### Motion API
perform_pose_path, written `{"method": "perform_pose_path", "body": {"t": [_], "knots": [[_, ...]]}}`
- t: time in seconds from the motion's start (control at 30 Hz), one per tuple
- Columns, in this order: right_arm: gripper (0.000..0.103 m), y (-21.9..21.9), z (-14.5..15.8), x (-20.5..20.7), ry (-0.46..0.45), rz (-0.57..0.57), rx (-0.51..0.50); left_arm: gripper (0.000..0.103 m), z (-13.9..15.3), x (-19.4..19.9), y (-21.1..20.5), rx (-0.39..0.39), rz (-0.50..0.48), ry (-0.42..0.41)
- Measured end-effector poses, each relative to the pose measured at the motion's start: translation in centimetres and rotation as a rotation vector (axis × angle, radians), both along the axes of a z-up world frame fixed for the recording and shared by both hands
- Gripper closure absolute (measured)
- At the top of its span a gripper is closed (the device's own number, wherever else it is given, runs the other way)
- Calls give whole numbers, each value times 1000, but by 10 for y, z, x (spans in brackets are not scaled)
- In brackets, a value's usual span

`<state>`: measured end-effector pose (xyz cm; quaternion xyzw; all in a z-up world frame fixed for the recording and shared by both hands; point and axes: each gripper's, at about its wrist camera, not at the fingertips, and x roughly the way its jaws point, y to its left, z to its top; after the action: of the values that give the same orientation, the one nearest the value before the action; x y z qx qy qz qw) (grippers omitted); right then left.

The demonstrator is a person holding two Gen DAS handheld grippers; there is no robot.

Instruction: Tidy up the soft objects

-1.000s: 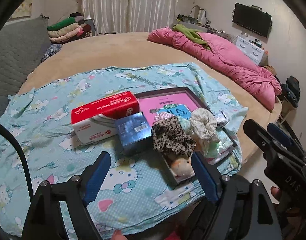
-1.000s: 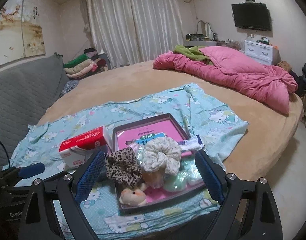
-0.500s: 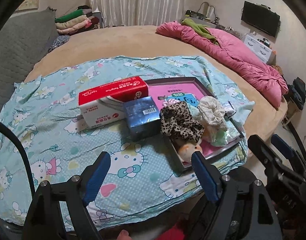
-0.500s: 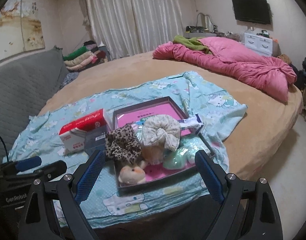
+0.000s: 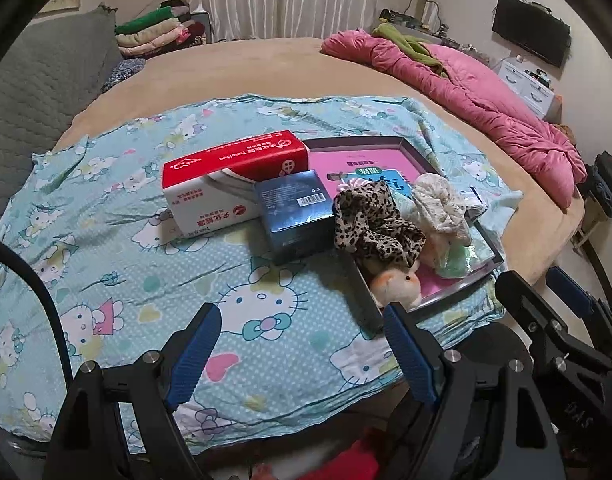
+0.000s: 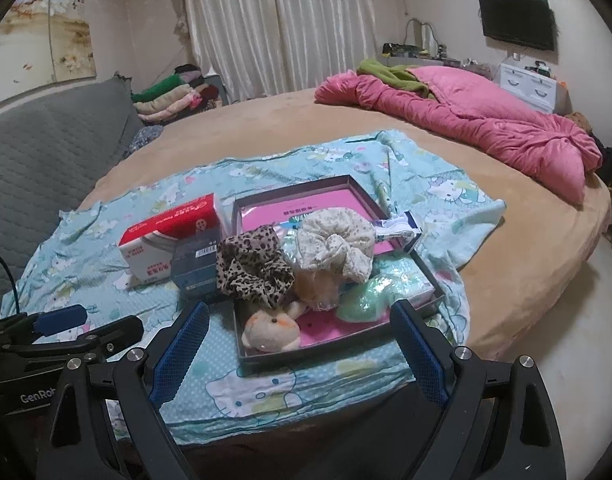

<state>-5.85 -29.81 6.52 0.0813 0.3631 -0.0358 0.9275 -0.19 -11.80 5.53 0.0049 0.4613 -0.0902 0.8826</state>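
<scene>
Hovering over the near edge of the bed, both sets of jaws spread wide and holding nothing.

Piled in the shallow tray: leopard scrunchie, cream scrunchie, small plush toy, pale green packet; red tissue box and blue box just beside it on the cartoon-cat sheet. Left gripper short of the tray's near corner, right gripper facing the plush. Likely trouble: snagging two overlapping scrunchies together, squeezing fabric thin and slipping, nudging the light tray across loose sheet, or knocking the plush over the rim.
</scene>
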Motion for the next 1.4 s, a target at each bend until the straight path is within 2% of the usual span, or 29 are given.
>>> {"method": "perform_pose_path", "body": {"t": [1.4], "knots": [[11,-6,-6,2,23,-26,24,21,-2,-3,-5,54,-16,1]]}}
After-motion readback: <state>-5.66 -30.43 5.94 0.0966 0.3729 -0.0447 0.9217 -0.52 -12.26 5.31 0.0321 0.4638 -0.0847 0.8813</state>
